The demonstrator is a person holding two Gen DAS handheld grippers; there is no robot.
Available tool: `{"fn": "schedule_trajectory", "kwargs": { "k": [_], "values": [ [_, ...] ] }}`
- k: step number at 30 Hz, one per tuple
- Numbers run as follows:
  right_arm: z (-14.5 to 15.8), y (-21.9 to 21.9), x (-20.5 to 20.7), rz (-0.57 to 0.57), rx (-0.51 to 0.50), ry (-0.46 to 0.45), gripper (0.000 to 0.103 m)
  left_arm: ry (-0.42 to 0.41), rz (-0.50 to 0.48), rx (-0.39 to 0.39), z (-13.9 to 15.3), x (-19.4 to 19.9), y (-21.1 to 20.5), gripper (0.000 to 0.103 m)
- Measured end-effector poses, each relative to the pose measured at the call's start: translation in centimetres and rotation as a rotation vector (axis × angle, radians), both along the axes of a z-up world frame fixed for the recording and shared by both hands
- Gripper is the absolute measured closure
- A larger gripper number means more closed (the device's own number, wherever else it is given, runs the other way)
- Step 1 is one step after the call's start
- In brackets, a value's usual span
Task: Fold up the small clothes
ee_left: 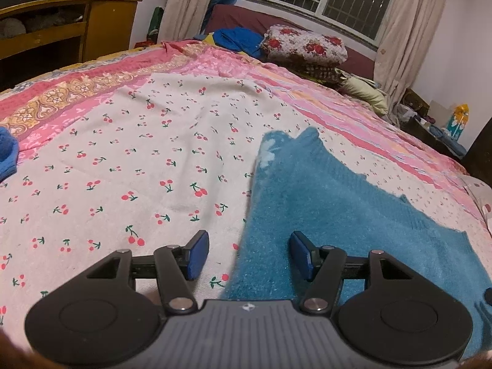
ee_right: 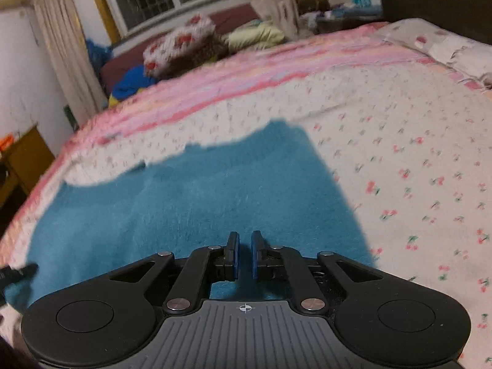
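A fuzzy teal cloth (ee_left: 323,203) lies spread flat on the cherry-print bedsheet (ee_left: 138,153). My left gripper (ee_left: 248,236) hovers over the cloth's left edge. It is open, one pad above the sheet and the other above the cloth, with nothing pinched. In the right wrist view the same teal cloth (ee_right: 200,203) fills the lower middle, with its far edge ragged. My right gripper (ee_right: 244,235) sits low over the cloth's near part. It is shut, with only a thin slit between its blue pads and no fabric visibly caught in it.
A blue item (ee_left: 6,153) lies at the sheet's left edge. Folded floral bedding (ee_left: 304,43) and blue clothes (ee_left: 236,38) are heaped at the far side. A wooden cabinet (ee_left: 61,27) stands beyond the bed. A pillow (ee_right: 455,49) lies at far right.
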State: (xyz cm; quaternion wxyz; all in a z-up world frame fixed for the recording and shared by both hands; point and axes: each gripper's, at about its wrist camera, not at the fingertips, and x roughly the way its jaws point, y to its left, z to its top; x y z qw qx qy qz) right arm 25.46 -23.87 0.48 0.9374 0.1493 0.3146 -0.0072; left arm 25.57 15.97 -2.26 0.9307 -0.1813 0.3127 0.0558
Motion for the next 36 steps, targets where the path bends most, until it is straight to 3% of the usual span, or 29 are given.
{"fn": "schedule_trajectory", "kwargs": {
  "k": [3,7,12,15,18,24,28,31,36],
  "values": [
    [0.4,-0.7,-0.2,-0.011,-0.008,-0.016,0.089,-0.008,0.002,0.022,0.5,-0.5,-0.5,0.039],
    [-1.9,-1.2,1.2,-0.025,-0.065,0.068,0.093,0.009,-0.005,0.048,0.5,-1.1,-1.0,0.039],
    [-0.9,-1.0,0.0,-0.011,-0.045,0.021,0.089,0.014,0.019,0.021,0.7,-1.9,-0.7,0.039],
    [-0.8,-0.9,-0.7,-0.009,-0.081,-0.01,0.089,0.017,0.019,0.033,0.9,-2.7,-1.1,0.039],
    [-1.9,-1.4,0.2,-0.005,-0.085,0.065,0.091,0.057,0.002,0.079,0.9,-2.6,-2.0,0.039],
    [-0.6,-1.6,-1.0,0.009,-0.022,0.018,0.089,0.076,0.016,0.118,1.9,-3.0,-3.1,0.039],
    [-2.5,-1.6,-2.2,0.037,-0.064,0.002,0.092,0.095,0.001,0.178,1.5,-3.4,-4.1,0.039],
    [-2.6,-1.4,-2.8,0.056,-0.08,-0.032,0.09,0.089,0.013,0.162,1.6,-3.6,-4.0,0.04],
    [-1.6,-1.7,-3.3,0.063,-0.011,-0.061,0.088,0.019,0.033,0.108,2.0,-4.2,-3.3,0.04]
  ]
}}
